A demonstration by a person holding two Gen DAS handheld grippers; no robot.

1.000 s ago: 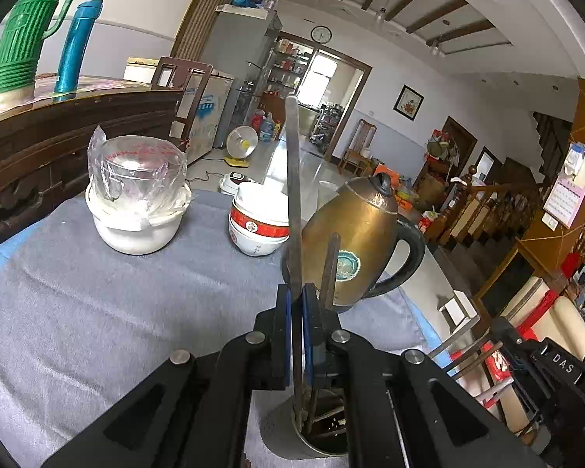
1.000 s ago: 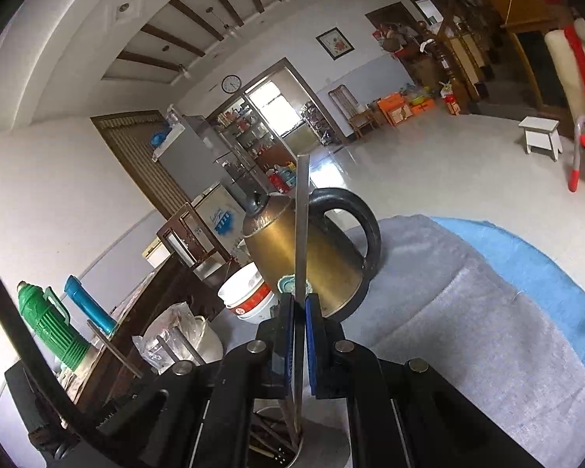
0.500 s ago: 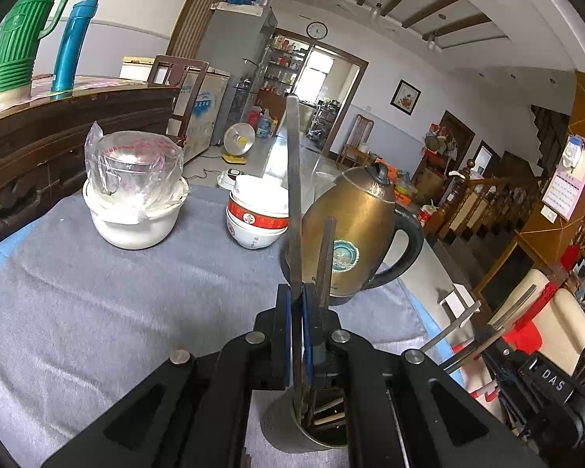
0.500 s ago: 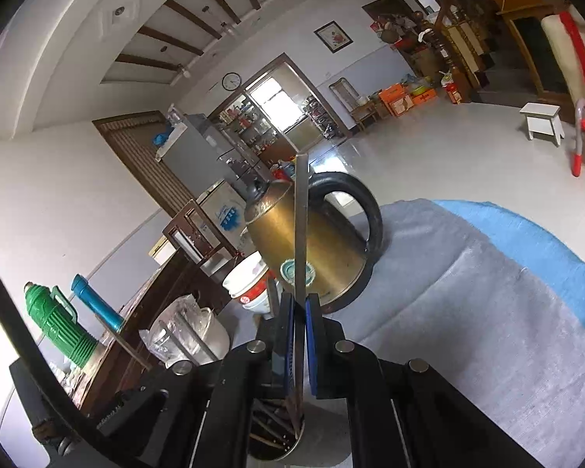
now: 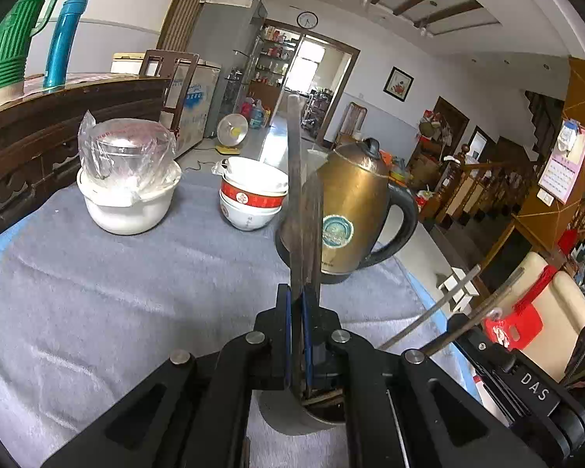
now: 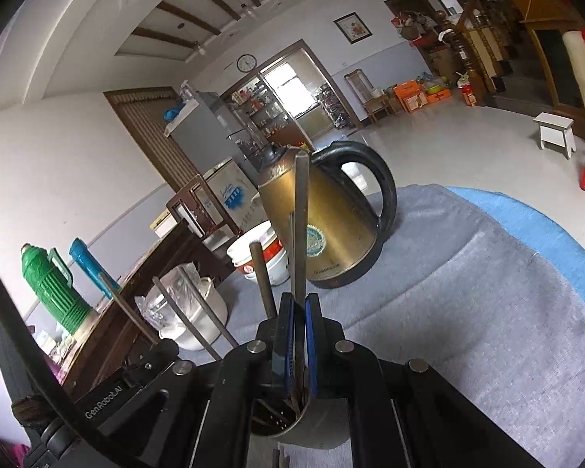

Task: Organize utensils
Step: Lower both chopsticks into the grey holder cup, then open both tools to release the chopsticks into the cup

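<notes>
Your grey-cloth table (image 5: 97, 292) carries a brass kettle (image 5: 351, 210), stacked red-banded bowls (image 5: 253, 199), white pot (image 5: 124, 210), steel utensil cup (image 5: 292, 413).

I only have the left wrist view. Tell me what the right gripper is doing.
Observer: The right gripper is shut on an upright metal chopstick.
Operator: Report where its lower end sits.
Observer: It runs down into the metal holder directly below the jaws.
Operator: Describe the holder's inside.
Observer: Small holes dot its inner wall.
</notes>
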